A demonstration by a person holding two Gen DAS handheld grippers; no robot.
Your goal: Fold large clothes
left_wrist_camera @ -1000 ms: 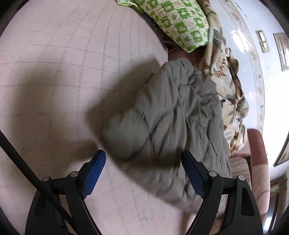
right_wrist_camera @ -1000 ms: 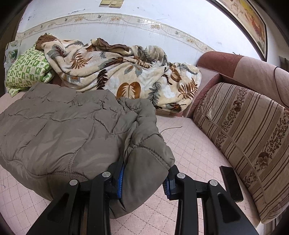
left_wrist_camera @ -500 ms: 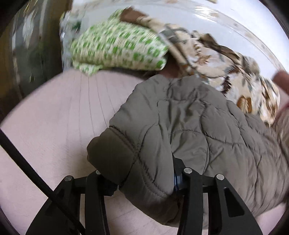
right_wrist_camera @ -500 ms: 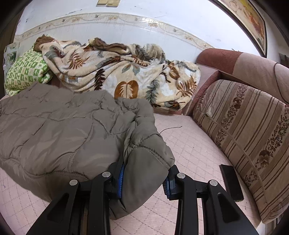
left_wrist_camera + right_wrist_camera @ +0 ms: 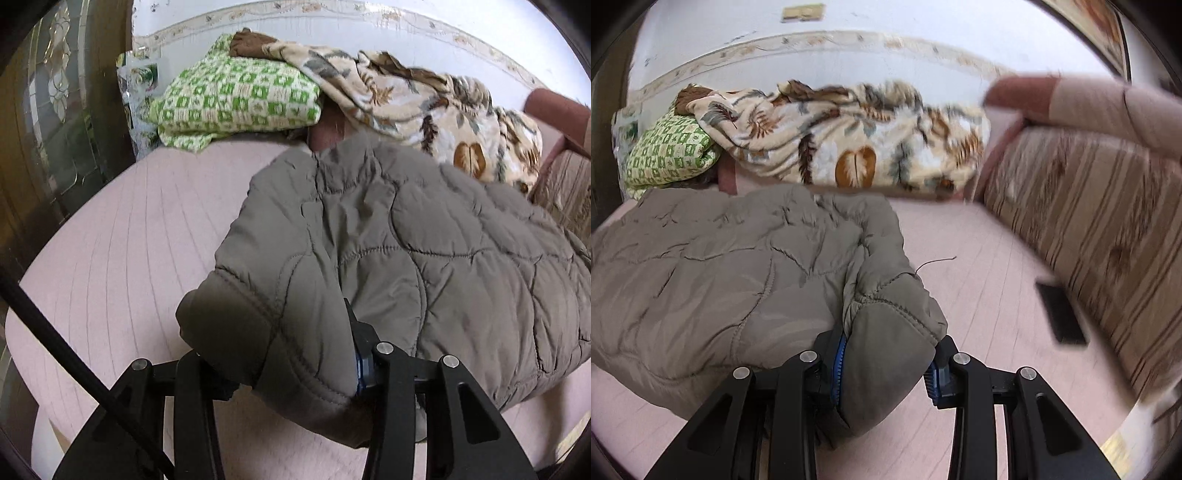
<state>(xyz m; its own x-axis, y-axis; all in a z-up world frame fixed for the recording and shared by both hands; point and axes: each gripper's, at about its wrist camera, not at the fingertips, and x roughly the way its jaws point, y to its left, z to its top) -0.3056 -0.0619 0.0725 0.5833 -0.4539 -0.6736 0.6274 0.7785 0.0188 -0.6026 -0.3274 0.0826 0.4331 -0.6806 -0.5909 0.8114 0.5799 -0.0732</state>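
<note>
Our left gripper (image 5: 288,369) has black angular finger arms with silver round screw heads, a blue pad edge inside the right finger, and a black cable running diagonally left of the fingers. Our right gripper (image 5: 886,369) matches: black arms, silver screws, ribbed blue pads inside both fingers.

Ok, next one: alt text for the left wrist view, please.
The left gripper is shut on a corner of a quilted grey-brown padded jacket lying on a pink quilted bed cover. Behind it, a green-and-white checked blanket and a cream leaf-print blanket are heaped against a white wall.
</note>
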